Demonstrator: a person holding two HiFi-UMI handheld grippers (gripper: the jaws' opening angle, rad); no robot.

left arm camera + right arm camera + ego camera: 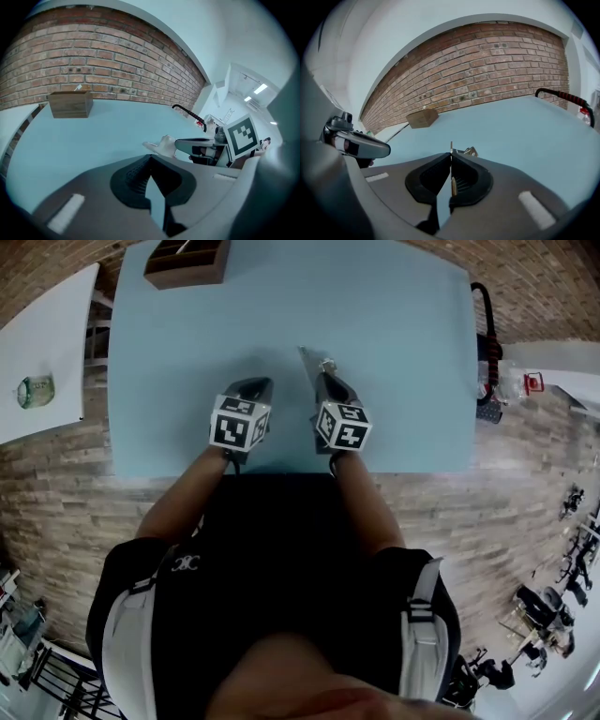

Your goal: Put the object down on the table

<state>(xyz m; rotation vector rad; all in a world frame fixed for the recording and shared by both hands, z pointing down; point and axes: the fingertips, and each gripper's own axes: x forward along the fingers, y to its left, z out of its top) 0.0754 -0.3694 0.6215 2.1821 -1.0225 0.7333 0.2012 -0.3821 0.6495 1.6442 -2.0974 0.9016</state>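
A thin, flat, pale object (308, 365) with a small metal piece on it sticks out forward from my right gripper (324, 378), which is shut on it above the light blue table (394, 352). In the right gripper view the object (451, 149) shows edge-on between the closed jaws, the metal bit (470, 151) just beyond. The left gripper view shows it as a whitish flap (161, 146) at the right gripper's tip. My left gripper (254, 385) hovers beside it near the table's front edge, shut with nothing between its fingers (140, 171).
A brown wooden box (187, 262) stands at the table's far left corner. A black and red handle (486, 310) rises past the right edge. A white table (47, 343) with a greenish item (35, 391) stands to the left. Brick floor surrounds.
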